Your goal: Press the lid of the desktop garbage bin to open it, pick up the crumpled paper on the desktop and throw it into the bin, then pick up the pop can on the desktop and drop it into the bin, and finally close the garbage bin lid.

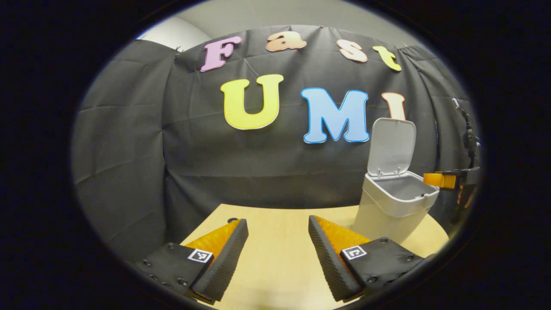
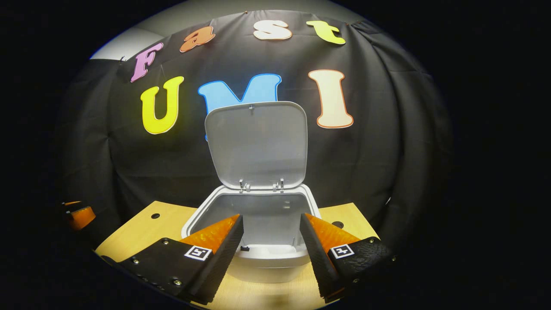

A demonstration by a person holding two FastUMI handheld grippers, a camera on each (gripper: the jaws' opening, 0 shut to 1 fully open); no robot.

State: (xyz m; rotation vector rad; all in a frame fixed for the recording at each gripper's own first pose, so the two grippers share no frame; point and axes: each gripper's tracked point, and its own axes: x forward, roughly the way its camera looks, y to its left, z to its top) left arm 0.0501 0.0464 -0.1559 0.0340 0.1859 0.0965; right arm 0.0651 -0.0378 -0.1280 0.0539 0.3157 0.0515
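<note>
A pale grey desktop bin (image 2: 258, 262) stands straight ahead in the right gripper view, its lid (image 2: 257, 144) swung up and upright at the back. My right gripper (image 2: 271, 216) is open and holds nothing, its fingers hovering over the bin's front rim and mouth. From this angle the bin's bottom is hidden. In the left gripper view the same bin (image 1: 394, 202) stands at the right with its lid (image 1: 392, 146) raised, and one finger (image 1: 439, 180) of the right gripper reaches over its far rim. My left gripper (image 1: 276, 220) is open over bare tabletop.
The light wooden table (image 1: 275, 262) ends at the black cloth wall. Small round holes (image 2: 155, 215) mark the tabletop on both sides of the bin. A finger (image 2: 81, 216) of the left gripper shows at the far left in the right gripper view.
</note>
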